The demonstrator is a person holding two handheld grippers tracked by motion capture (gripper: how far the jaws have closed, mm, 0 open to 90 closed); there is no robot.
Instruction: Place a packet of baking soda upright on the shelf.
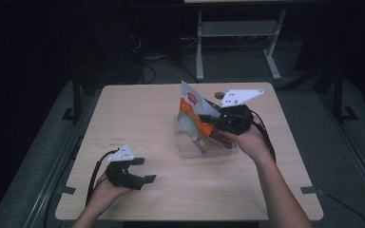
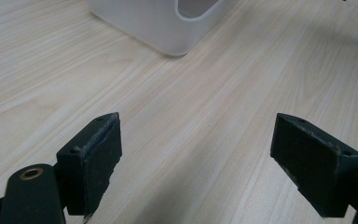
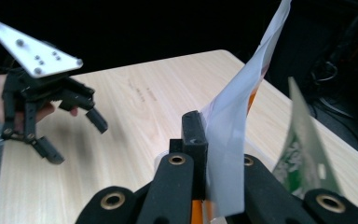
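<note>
Wooden table (image 1: 138, 118), snack bag (image 1: 192, 114) pinched in right gripper (image 1: 212, 124), above clear bin (image 1: 190, 149)

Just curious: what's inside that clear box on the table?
In the clear plastic box stands an orange-and-white snack bag, pinched by the right gripper. Reddish-brown contents show beside it; the bag hides the box's floor.

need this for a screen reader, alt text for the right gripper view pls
The right gripper is shut on the white edge of a snack bag, which rises from its black jaws. Beyond, over the light wooden table, a hand holds the left gripper with its jaws open.
</note>
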